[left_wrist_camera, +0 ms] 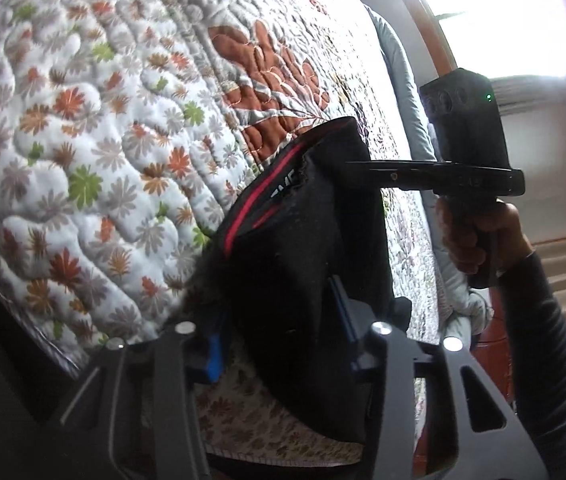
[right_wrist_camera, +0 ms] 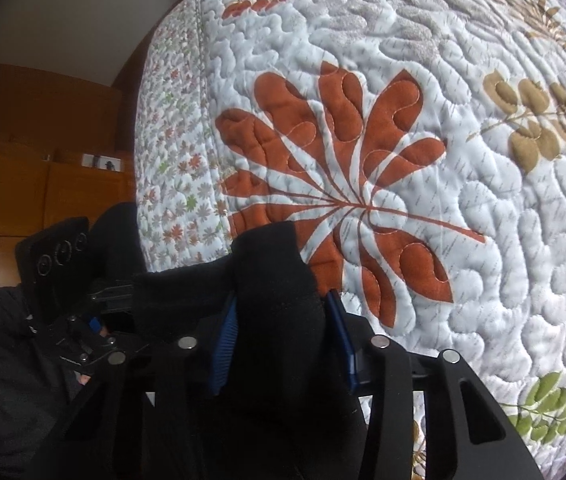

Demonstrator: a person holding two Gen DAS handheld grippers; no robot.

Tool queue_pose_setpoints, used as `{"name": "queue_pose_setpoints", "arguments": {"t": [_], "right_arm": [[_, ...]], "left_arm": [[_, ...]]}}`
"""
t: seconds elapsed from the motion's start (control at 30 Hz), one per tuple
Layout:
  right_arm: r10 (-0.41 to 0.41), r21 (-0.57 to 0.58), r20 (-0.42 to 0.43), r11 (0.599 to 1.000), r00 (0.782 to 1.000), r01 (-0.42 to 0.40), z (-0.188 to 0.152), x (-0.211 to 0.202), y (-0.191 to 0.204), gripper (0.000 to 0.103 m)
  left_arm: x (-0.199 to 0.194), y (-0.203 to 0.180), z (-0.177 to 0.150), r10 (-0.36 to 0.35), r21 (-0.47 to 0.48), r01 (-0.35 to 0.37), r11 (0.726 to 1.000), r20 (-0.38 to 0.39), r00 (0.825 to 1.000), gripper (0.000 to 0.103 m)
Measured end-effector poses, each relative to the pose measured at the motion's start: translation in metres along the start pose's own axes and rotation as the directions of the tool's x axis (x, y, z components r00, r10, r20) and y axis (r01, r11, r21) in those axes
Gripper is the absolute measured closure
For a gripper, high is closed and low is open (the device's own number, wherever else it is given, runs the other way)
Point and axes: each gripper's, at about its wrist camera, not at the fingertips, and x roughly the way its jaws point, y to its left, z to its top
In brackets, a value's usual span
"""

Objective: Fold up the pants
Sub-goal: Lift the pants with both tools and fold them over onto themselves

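**Pants lifted off the bed, fold still to be laid**

Left wrist view: the left tongs [left_wrist_camera: 279,332] are clamped on a thick bunch of the black pants [left_wrist_camera: 303,240], whose red stripe runs up toward a raised corner. The cloth hangs in the air above the quilted bed [left_wrist_camera: 83,120]. The right tongs [left_wrist_camera: 359,168] reach in from the side and appear to pinch that upper edge. No finished fold lies flat, so I judge the task mid-way at best.

Right wrist view: the right tongs [right_wrist_camera: 283,344] are closed on a fold of the pants [right_wrist_camera: 271,280], blue pads pressed against the fabric, held above the bed [right_wrist_camera: 483,280].
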Motion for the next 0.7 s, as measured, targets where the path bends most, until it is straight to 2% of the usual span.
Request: {"name": "queue_pose_setpoints", "arguments": {"t": [0.23,0.7], "right_arm": [[-0.075,-0.022,0.039,0.997,0.996,0.076,-0.009,-0.028,0.019,0.065],[-0.218,-0.033,0.132,0.974,0.967,0.224,-0.048,-0.091,0.063,0.07]], "left_arm": [[-0.009,-0.026,0.004,0.01,0.086,-0.012,0.996,0.027,1.0,0.074],[-0.022,-0.086,0.001,-0.033,0.218,0.018,0.976,0.064,0.997,0.078]]}}
